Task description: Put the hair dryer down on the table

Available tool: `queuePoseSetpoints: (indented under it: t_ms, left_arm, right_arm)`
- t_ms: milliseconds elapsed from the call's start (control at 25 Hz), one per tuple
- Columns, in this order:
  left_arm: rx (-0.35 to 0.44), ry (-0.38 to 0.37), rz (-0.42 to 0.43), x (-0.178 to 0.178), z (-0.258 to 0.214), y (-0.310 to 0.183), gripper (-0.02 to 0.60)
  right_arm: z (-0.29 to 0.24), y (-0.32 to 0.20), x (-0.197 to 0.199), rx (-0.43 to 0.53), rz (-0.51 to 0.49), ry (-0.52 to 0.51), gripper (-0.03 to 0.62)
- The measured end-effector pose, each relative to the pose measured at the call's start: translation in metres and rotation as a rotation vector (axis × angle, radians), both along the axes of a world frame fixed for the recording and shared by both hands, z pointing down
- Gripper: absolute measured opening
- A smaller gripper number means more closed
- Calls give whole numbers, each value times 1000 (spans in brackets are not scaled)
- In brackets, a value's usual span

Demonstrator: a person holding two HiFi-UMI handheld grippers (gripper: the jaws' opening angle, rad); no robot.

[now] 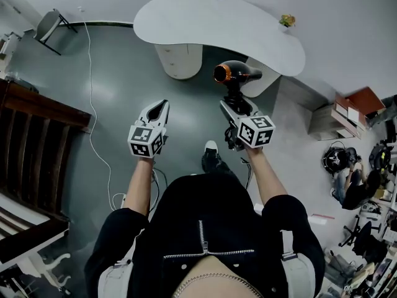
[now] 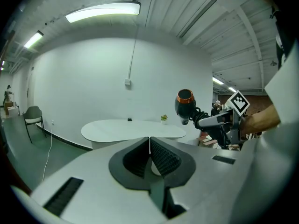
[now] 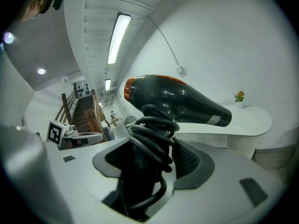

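Right gripper (image 1: 231, 106) (image 3: 154, 146): jaws clamped on the cord-wrapped handle of a black plastic hair dryer (image 1: 239, 73) (image 3: 187, 99) (image 2: 185, 104) with an orange rear ring. The hair dryer stands at the gripper's 12 o'clock, with its ring toward 9 o'clock and its nozzle toward 3 o'clock in the head view. It is held in the air, not touching the white kidney-shaped table (image 1: 205, 23) (image 2: 117, 129) (image 3: 254, 120), which lies at the person's 12 o'clock; in the right gripper view the tabletop shows beyond the nozzle at 3 o'clock. Left gripper (image 1: 162, 107) (image 2: 149, 143): jaws pressed together tip to tip, hovering at 9 o'clock of the right gripper and apart from it, over the grey floor (image 1: 118, 85). Small potted plant (image 1: 286, 21) (image 2: 164, 118) (image 3: 239, 97): on the table, near its 2 o'clock edge in the head view.
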State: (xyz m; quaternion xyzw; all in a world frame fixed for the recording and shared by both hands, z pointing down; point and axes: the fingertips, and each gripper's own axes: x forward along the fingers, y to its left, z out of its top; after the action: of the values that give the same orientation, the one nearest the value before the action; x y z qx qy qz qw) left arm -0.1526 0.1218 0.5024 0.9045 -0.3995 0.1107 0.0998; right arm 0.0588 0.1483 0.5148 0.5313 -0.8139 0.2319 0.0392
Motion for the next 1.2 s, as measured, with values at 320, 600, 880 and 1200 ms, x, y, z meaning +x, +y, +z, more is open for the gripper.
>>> queuePoseSetpoints:
  t_ms: [320, 600, 880, 1200]
  left_arm:
    - [5, -4, -41, 46, -8, -59, 25]
    - [-1, 6, -67, 79, -14, -92, 25]
    - [-5, -2, -91, 90, -9, -121, 25]
    - [-7, 16, -50, 111, -4, -169, 25]
  right_arm:
    - [-2, -65, 40, 3, -65, 25, 270]
    - [-6, -111, 70, 24, -120, 66, 270]
    - [-2, -144, 83, 18, -133, 54, 270]
    - [1, -180, 93, 9, -123, 72, 270]
